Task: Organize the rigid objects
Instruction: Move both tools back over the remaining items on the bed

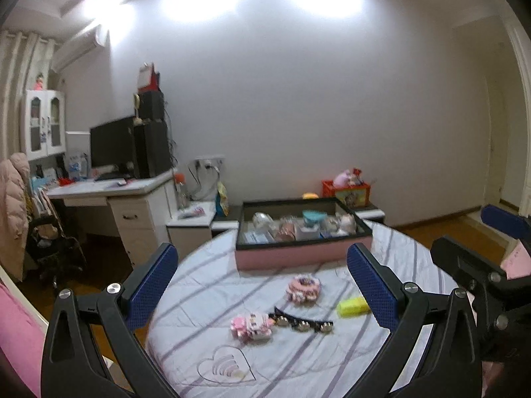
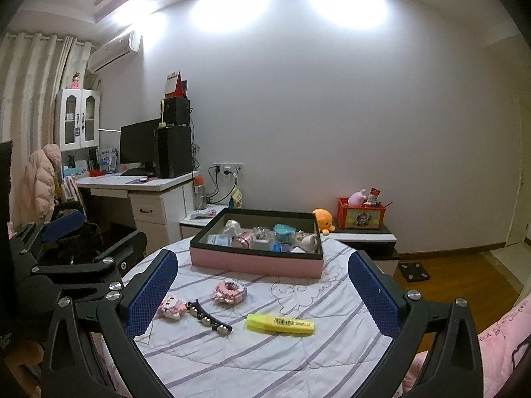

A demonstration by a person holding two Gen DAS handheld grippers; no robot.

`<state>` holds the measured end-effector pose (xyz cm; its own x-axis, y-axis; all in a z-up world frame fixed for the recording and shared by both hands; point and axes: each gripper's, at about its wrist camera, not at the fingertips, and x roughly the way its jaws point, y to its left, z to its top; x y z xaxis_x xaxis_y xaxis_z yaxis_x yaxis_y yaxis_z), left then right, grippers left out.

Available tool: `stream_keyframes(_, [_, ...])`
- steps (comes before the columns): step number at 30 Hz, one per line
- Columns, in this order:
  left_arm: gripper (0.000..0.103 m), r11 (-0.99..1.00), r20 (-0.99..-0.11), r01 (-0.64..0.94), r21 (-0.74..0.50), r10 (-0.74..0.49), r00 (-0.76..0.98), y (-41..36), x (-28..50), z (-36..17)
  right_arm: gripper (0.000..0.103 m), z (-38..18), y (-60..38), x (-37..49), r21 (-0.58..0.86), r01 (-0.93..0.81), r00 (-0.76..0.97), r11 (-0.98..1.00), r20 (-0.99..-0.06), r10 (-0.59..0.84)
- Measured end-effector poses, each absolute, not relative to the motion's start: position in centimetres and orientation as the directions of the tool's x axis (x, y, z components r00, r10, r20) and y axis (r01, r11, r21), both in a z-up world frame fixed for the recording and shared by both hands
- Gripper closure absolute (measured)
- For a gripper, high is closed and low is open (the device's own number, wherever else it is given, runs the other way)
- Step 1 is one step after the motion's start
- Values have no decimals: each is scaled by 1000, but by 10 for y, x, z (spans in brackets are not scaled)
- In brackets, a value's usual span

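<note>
Bedroom walls, pale and bare, rise behind a round table (image 2: 298,358) covered in a white cloth with grey-violet stripes. On that cloth lie four loose pieces: a yellow highlighter (image 2: 279,323) with a barcode label, lying flat toward the right; a black hair clip (image 2: 208,319) set with shiny round studs, just left of it; a pink-and-white block figure (image 2: 171,307) touching or nearly touching the clip's left end; and a pink round block piece (image 2: 229,292) a little farther back. Beyond them, at the table's far edge, sits a shallow pink box with a black rim (image 2: 255,262), already holding a teal lidded jar (image 2: 284,232) and several small items too blurred to name. The left gripper (image 1: 262,285) hangs above the table with its blue-padded fingers spread wide and nothing between them; from its view the highlighter (image 1: 353,305) lies just beside the right-hand pad. The right gripper (image 2: 262,288) is likewise spread wide and empty, the loose pieces lying below and between its fingers. Farther off stand a white desk (image 2: 139,184) with a dark monitor (image 2: 139,146) and speakers, a low cabinet bearing a red crate (image 2: 361,216) and an orange plush toy (image 2: 322,219), curtains at left, and wooden flooring at right.
</note>
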<state>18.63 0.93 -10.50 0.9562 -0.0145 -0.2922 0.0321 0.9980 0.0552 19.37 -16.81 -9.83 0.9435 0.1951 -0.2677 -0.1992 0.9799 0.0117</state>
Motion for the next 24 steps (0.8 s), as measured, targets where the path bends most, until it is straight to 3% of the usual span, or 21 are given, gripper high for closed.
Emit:
stream_keyframes(13, [0,998,-584,40,-55,-65,809,11,238,-193,0,-166,-194,238,77,-147,865,986,-473,166])
stream_keyframes(24, [0,998,-689,-55,6,44,724,36,273,-229,0,-208,-208,274,70,-129,791,989,-595,145])
